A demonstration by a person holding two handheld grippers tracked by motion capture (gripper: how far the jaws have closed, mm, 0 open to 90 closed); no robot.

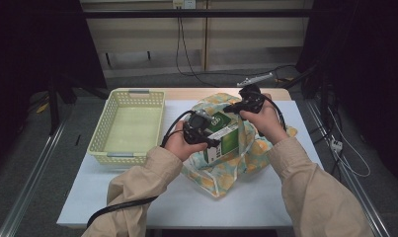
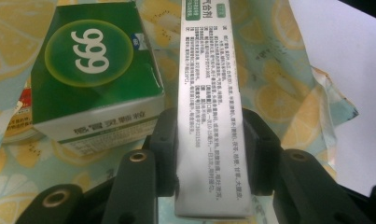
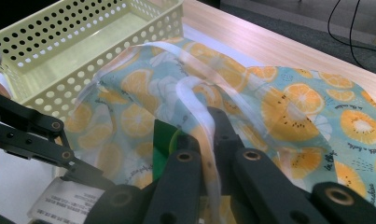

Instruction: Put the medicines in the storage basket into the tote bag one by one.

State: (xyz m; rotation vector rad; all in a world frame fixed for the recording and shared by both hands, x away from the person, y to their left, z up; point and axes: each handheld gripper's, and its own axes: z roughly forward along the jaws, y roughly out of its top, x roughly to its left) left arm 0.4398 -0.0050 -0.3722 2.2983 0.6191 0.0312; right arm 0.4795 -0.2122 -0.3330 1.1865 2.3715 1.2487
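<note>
Unpacking step: left tongs [image 2: 209, 154] pinch a white box [image 2: 209, 93] at frame centre; right tongs [image 3: 206, 154] pinch the bag's [image 3: 288, 107] rim. Next, probably lift it toward the basket [image 1: 107, 143], upper left.

Count on the table [image 1: 137, 197]: one pale yellow perforated basket [image 1: 129, 126]. One citrus-print bag [image 1: 221, 173]. Two boxes at the bag: one green box marked 999 [image 2: 94, 70], one narrow white box with printed text [image 2: 209, 116]. Two tongs: left tongs [image 1: 206, 136], right tongs [image 1: 238, 106].
</note>
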